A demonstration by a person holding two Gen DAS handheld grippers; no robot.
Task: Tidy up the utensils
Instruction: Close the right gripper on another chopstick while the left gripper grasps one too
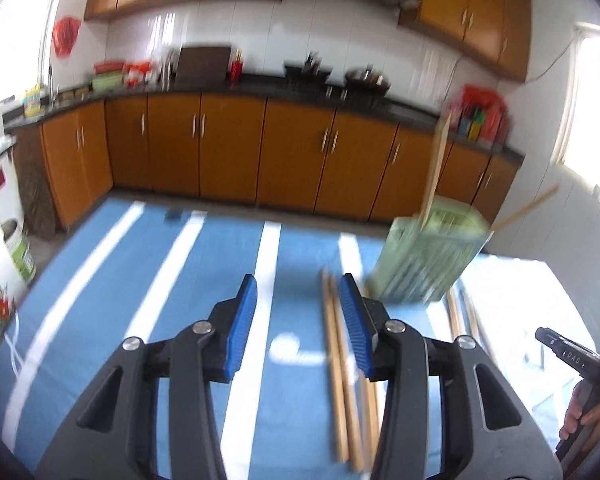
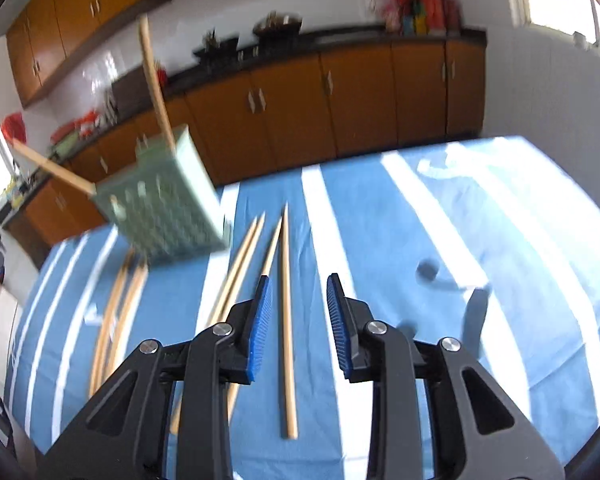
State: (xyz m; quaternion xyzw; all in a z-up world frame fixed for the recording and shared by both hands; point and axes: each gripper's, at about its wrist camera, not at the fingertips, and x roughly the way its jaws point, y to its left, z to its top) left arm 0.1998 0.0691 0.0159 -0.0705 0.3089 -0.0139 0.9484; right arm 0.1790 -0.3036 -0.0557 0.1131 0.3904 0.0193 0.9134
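A green slotted utensil holder (image 1: pixel 428 256) stands on the blue striped tablecloth (image 1: pixel 204 272) with two wooden chopsticks (image 1: pixel 436 168) sticking out of it; it also shows in the right wrist view (image 2: pixel 168 200). Several loose chopsticks (image 1: pixel 340 360) lie on the cloth. My left gripper (image 1: pixel 298 320) is open and empty, with chopsticks beside its right finger. My right gripper (image 2: pixel 298 320) is open and empty above one chopstick (image 2: pixel 287 320) lying between its fingers. More chopsticks (image 2: pixel 120 312) lie to the left near the holder.
The table stands in a kitchen with orange cabinets (image 1: pixel 228 148) and a dark countertop behind. The other hand-held gripper (image 1: pixel 580 360) shows at the right edge of the left wrist view. A white appliance (image 1: pixel 0 248) stands left of the table.
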